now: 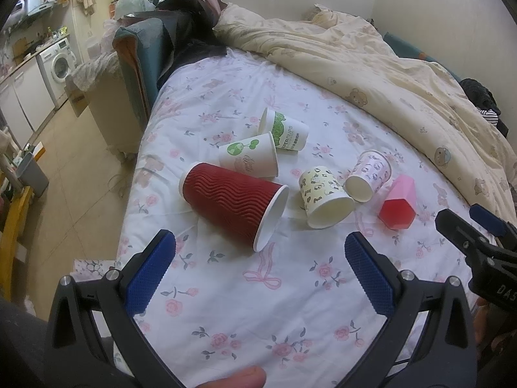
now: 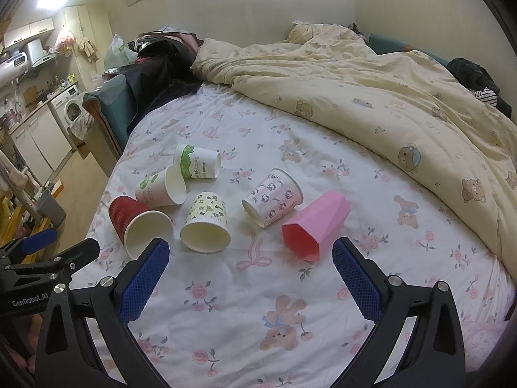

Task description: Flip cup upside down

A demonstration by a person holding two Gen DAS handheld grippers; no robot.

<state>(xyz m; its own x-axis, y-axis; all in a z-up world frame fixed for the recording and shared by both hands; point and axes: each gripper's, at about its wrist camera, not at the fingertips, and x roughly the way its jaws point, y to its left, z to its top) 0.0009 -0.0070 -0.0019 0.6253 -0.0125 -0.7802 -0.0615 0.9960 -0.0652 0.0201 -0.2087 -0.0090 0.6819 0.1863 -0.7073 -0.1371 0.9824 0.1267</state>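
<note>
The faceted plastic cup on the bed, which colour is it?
The faceted plastic cup is pink outside and red inside; the right wrist view shows it best.

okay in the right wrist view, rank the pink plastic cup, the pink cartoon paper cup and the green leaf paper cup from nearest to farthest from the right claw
1. Pink plastic cup, lying just ahead of the right claw, toward its right finger.
2. Pink cartoon paper cup, behind it, center.
3. Green leaf paper cup, farthest back, on the left.
</note>
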